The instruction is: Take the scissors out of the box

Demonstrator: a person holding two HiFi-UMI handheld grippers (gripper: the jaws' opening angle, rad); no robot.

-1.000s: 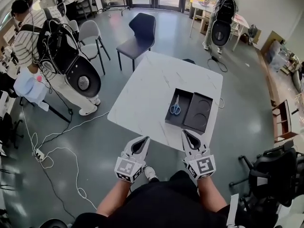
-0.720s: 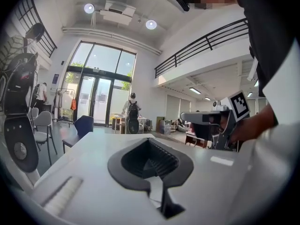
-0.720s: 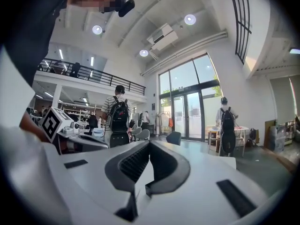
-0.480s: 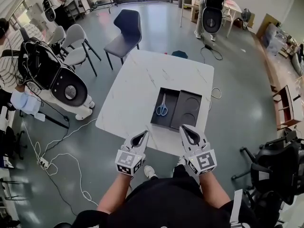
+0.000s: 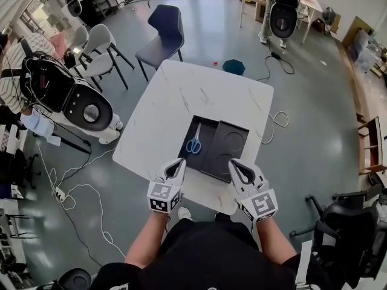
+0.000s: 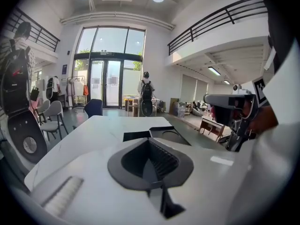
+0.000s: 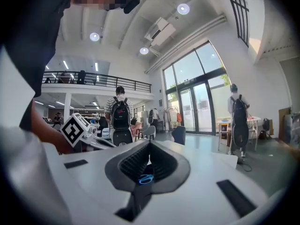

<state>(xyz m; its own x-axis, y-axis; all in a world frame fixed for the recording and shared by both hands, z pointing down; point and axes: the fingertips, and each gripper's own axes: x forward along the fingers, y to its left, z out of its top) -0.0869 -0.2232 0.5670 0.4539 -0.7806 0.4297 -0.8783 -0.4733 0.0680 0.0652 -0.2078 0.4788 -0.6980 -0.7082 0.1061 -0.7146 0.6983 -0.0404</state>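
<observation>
A black box (image 5: 191,125) lies open on the white table (image 5: 199,92), and scissors (image 5: 193,142) with blue handles lie flat in its left half. The box's black lid (image 5: 227,142) rests right beside it. My left gripper (image 5: 179,162) is shut and empty, its tip just short of the box's near left corner. My right gripper (image 5: 233,164) is also shut and empty, near the lid's front edge. In the left gripper view the box (image 6: 139,136) shows beyond the shut jaws. In the right gripper view the scissors (image 7: 146,179) show through the hollow of the shut jaws.
Grey chairs (image 5: 100,44) and a dark chair (image 5: 164,26) stand beyond the table. People with backpack rigs (image 5: 63,95) are at the left and far back. Cables (image 5: 72,189) trail across the floor at the left, and an office chair (image 5: 344,228) stands at the right.
Both grippers have moved forward from off the table's near edge to over it, close to the box. The box and scissors have not moved on the table.
</observation>
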